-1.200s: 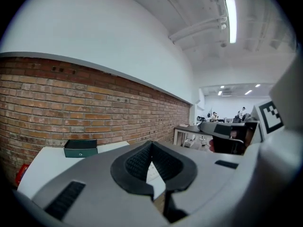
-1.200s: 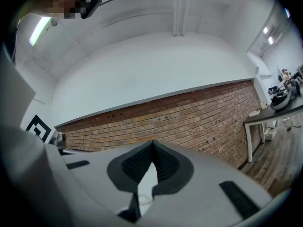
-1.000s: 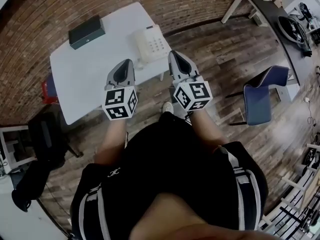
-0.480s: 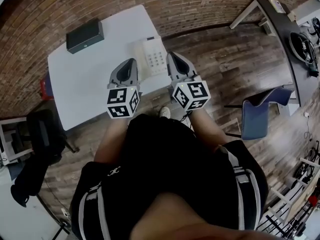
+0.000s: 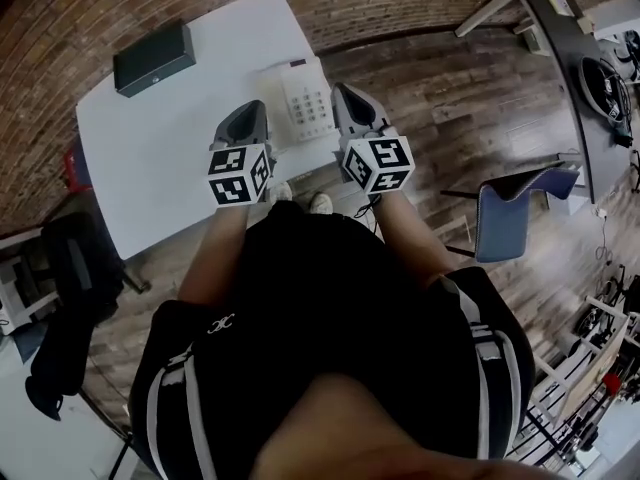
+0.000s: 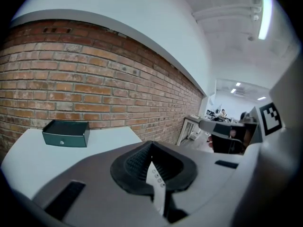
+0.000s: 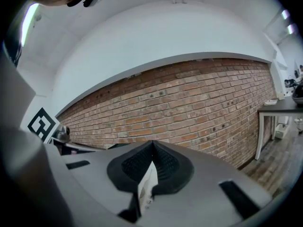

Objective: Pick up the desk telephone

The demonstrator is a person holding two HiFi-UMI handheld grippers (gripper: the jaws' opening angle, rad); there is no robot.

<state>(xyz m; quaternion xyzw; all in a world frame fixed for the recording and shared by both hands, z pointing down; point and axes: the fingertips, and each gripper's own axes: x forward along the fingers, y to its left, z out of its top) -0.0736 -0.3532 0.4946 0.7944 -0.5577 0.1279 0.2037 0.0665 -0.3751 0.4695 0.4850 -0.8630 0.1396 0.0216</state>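
Head view, telephone: the cream telephone (image 5: 305, 98) sits near the right edge of the white tabletop (image 5: 160, 158), not yet lifted.
Head view, claws: the left claw (image 5: 247, 118) and the right claw (image 5: 350, 103) hang on either side of the telephone; whether either touches it cannot be told from above.
Head view, step: the approach, by the look of it, with both claws lined up on the telephone's flanks.
Head view, surroundings: a green box (image 5: 153, 57) lies at the far corner, well apart. A blue chair (image 5: 510, 223) stands to the right and a black bag (image 5: 70, 268) to the left. Nothing lies between the claws and the telephone.
Left gripper view, claw: pads pressed together on nothing. A sliver of keypad shows through the notch beneath them, and the green box sits before the brick wall (image 6: 94, 89).
Right gripper view, claw: likewise closed and empty, with a strip of the telephone in the notch.
Next move: probably a squeeze from both sides, or one claw must part first. The telephone's place near the edge leaves little margin.
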